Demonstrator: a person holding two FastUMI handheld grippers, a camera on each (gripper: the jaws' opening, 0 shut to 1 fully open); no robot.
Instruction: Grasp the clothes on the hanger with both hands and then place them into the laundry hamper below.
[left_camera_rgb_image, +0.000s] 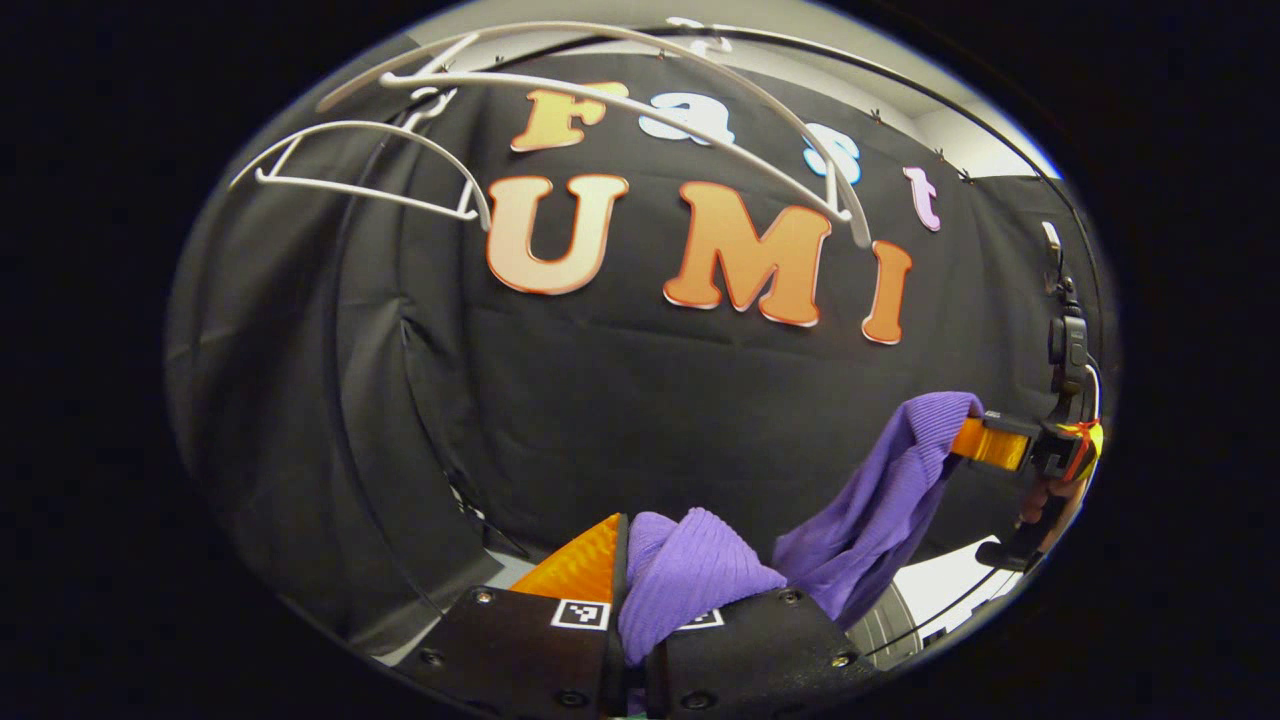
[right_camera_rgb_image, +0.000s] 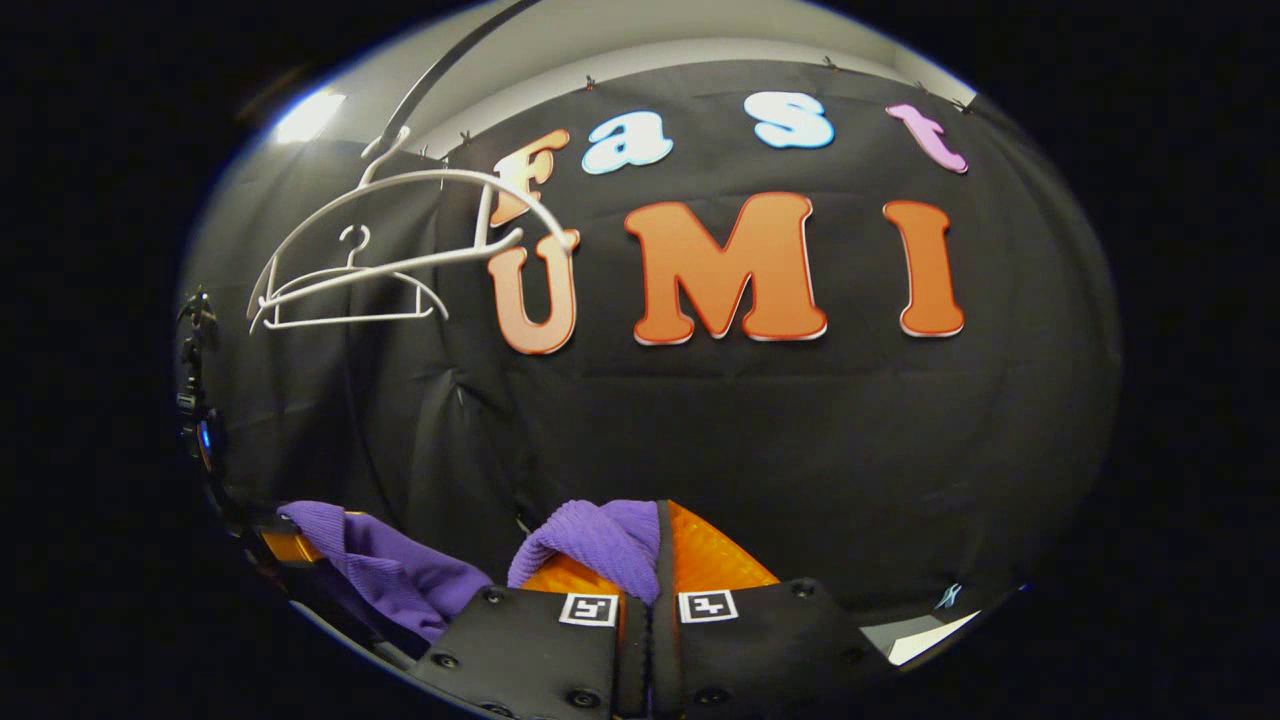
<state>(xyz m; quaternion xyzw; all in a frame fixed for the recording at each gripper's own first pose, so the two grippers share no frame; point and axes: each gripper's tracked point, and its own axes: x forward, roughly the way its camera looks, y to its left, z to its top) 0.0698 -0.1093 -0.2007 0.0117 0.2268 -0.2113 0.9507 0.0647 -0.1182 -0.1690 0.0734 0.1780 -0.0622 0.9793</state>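
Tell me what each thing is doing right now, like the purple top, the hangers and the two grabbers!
Purple top: off the hangers, stretched between the two grippers.
Left gripper: shut on the purple top.
Right gripper: shut on the purple top.
White hangers: bare, hanging up high in front of the black cloth wall.
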